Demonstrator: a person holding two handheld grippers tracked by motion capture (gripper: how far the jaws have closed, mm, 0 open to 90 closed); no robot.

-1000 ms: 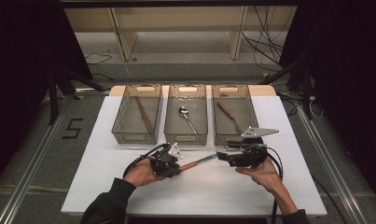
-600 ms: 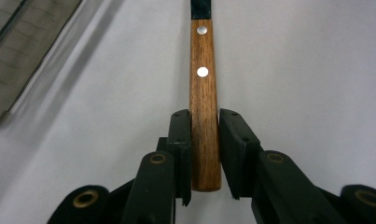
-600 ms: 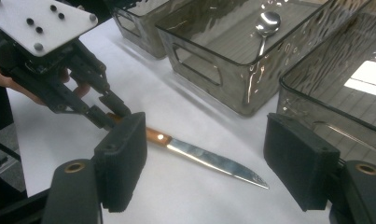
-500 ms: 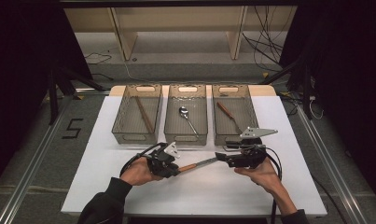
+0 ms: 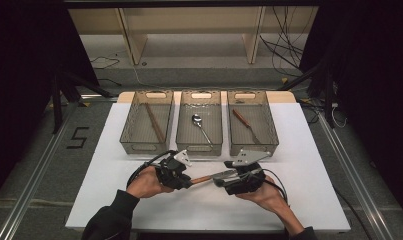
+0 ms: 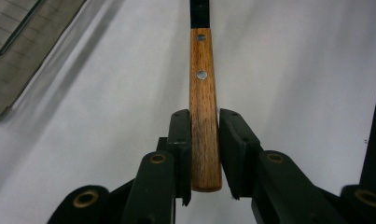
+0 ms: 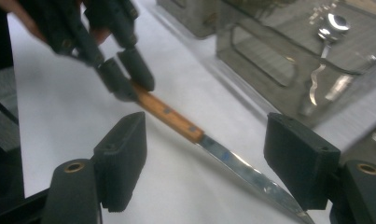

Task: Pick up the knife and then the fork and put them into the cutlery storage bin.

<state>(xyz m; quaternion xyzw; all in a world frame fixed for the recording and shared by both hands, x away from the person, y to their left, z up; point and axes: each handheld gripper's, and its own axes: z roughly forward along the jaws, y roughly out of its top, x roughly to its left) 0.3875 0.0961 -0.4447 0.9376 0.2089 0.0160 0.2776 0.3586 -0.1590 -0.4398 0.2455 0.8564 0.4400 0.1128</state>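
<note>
The left gripper [image 5: 185,181] clamps the wooden handle of a knife [image 7: 202,138] held just above the table [image 5: 309,165]. The right gripper [image 5: 220,179] stands spread wide around the blade — not gripping. The right-hand tray [image 5: 269,125] beyond already holds another knife [image 5: 245,124] — so sorting looks partway done.

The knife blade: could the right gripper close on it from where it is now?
Probably yes: the right gripper stands open with the knife blade between its jaws, nothing blocking; the left gripper holds the wooden handle.
</note>
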